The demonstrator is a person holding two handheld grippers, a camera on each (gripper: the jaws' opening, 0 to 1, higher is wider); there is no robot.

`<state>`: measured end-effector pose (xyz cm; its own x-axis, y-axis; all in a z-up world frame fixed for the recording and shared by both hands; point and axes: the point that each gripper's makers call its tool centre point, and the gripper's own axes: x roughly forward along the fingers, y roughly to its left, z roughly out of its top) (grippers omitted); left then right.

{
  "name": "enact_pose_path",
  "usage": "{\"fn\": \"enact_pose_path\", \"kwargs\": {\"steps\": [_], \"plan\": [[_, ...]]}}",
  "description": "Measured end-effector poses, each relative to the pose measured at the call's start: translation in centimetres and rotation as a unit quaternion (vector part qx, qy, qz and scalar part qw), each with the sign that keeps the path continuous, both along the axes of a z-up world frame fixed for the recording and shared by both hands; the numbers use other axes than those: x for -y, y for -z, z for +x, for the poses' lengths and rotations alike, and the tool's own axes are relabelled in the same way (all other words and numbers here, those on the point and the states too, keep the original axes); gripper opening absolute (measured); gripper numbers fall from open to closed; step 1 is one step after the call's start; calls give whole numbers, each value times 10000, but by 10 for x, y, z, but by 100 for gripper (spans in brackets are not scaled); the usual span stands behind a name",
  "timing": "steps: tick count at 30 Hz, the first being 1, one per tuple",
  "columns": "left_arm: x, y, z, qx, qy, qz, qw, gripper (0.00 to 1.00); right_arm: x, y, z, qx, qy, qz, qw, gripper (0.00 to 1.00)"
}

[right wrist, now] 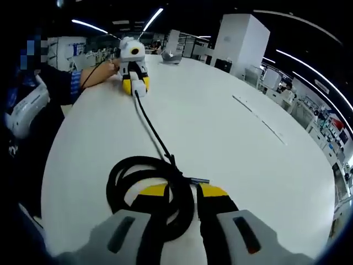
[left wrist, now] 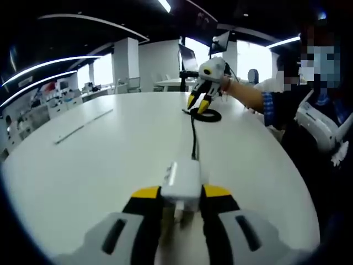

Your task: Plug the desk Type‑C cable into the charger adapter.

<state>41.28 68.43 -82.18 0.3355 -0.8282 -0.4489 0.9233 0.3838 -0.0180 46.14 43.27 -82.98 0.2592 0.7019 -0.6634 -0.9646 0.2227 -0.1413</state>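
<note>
On the white table (left wrist: pixel 110 160), the white charger adapter (left wrist: pixel 181 185) is clamped between the left gripper (left wrist: pixel 181 194) jaws. The black cable (right wrist: pixel 144 182) is coiled near the right gripper (right wrist: pixel 182 194), its plug tip (right wrist: pixel 199 180) just beyond the narrowly parted jaws; a grip cannot be told.

On the tabletop (left wrist: pixel 110 149), the charger adapter (left wrist: pixel 181 185) sits between the jaws of the left tongs (left wrist: pixel 182 200), and the Type-C cable (left wrist: pixel 193 135) runs from its far side across the tabletop to a coil lying under the right tongs (left wrist: pixel 202 102), well apart at the far edge. In the right gripper view the coil (right wrist: pixel 149 187) lies just before and partly under the right tongs (right wrist: pixel 182 194), with the cable's plug end (right wrist: pixel 197 180) pointing right across the top of the jaws. From there the cable stretches away to the left tongs (right wrist: pixel 135 85) at the far side, beside a person's hand (right wrist: pixel 113 67).
</note>
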Motion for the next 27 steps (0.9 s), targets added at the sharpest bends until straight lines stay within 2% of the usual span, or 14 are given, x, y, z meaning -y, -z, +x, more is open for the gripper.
{"fn": "enact_pose_path", "kwargs": {"steps": [4, 11, 16, 23, 27], "plan": [[-1, 1, 0, 123, 73, -30, 9999, 27, 1, 0, 4, -163, 284, 75, 9994, 10], [-3, 1, 8, 168, 158, -177, 9996, 27, 1, 2, 4, -81, 494, 119, 9987, 10], [-4, 2, 19, 50, 250, -41, 9997, 27, 0, 1, 14, 114, 669, 26, 9977, 9], [-16, 1, 50, -30, 148, -142, 9998, 27, -7, 1, 32, 48, 753, -19, 9971, 9], [-20, -1, 71, -112, 64, -327, 9994, 27, -10, -1, 49, 64, 783, -20, 9969, 9]]}}
